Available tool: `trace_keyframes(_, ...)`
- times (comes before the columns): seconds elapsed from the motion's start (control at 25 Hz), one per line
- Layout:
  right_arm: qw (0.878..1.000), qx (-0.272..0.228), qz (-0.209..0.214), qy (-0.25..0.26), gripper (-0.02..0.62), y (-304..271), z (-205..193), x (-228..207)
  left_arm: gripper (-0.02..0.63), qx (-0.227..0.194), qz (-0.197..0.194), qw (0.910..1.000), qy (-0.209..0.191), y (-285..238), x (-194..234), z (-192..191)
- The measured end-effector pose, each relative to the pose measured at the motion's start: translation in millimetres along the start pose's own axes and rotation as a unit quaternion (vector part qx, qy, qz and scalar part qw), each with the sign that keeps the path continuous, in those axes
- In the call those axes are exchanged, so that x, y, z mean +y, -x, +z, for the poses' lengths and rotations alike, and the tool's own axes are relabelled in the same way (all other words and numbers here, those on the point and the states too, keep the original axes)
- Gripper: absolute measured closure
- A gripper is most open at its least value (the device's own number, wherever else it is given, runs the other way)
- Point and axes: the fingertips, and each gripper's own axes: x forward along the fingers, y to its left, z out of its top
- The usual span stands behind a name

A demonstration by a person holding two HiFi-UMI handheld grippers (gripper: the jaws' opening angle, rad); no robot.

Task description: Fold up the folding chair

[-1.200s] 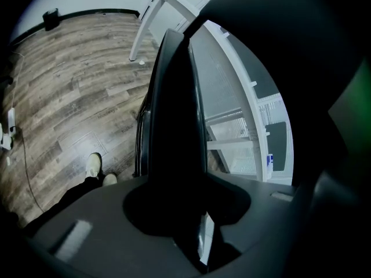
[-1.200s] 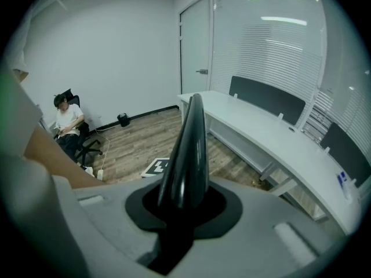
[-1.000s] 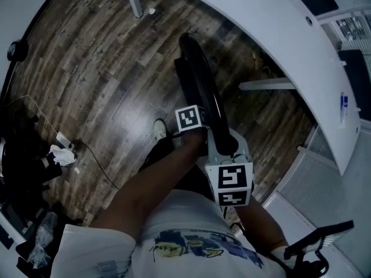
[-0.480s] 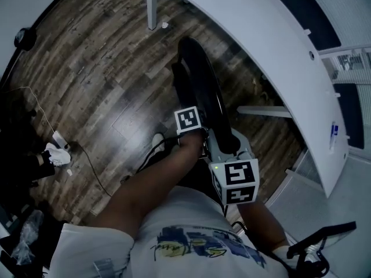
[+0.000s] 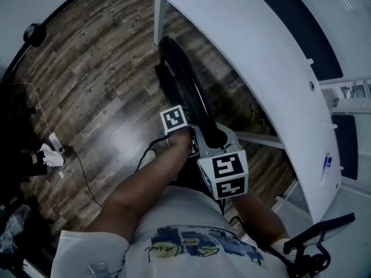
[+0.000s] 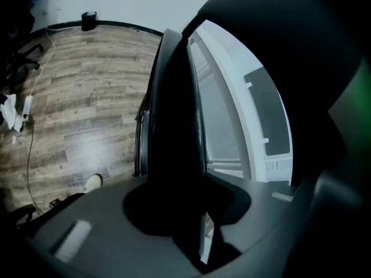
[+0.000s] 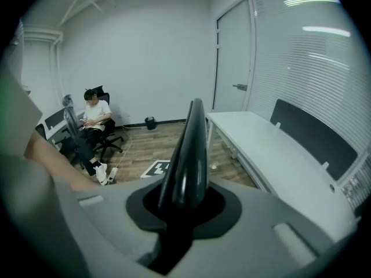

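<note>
Holding looks like the current step: chair (image 5: 184, 80) already collapsed flat, standing on edge over the wood floor (image 5: 87, 91), just beside the white surface (image 5: 272, 62). Left gripper (image 6: 174, 210) and right gripper (image 7: 182, 204) both have fingers closed narrow on the chair's top edge, close together. Next move probably calls for a steady two-handed set-down or lean, without slipping. Count: one chair, two grippers, one surface.

The glossy black plastic folding chair (image 5: 184, 88) is collapsed flat into a thin slab and seen edge-on. Its near edge sits clamped between the jaws of the left claw (image 5: 186, 136) and the right claw (image 5: 210, 139), and the rest juts straight out ahead of both.
</note>
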Motion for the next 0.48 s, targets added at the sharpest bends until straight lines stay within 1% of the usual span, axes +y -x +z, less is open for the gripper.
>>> trace_keyframes(0.12, 0.999, -0.004, 0.035, 0.022, 0.537, -13, 11, -25, 0.48, -0.024, 0.012, 0.9992, 0.031, -11, -11, 22)
trace_keyframes(0.28, 0.995, -0.009, 0.08, 0.054, 0.537, -29, 25, -56, 0.48, -0.055, 0.027, 0.9954, 0.073, -28, -25, 49)
trace_keyframes(0.48, 0.99, -0.013, 0.118, 0.071, 0.535, -46, 31, -98, 0.48, -0.083, 0.039, 0.9905, 0.102, -52, -45, 75)
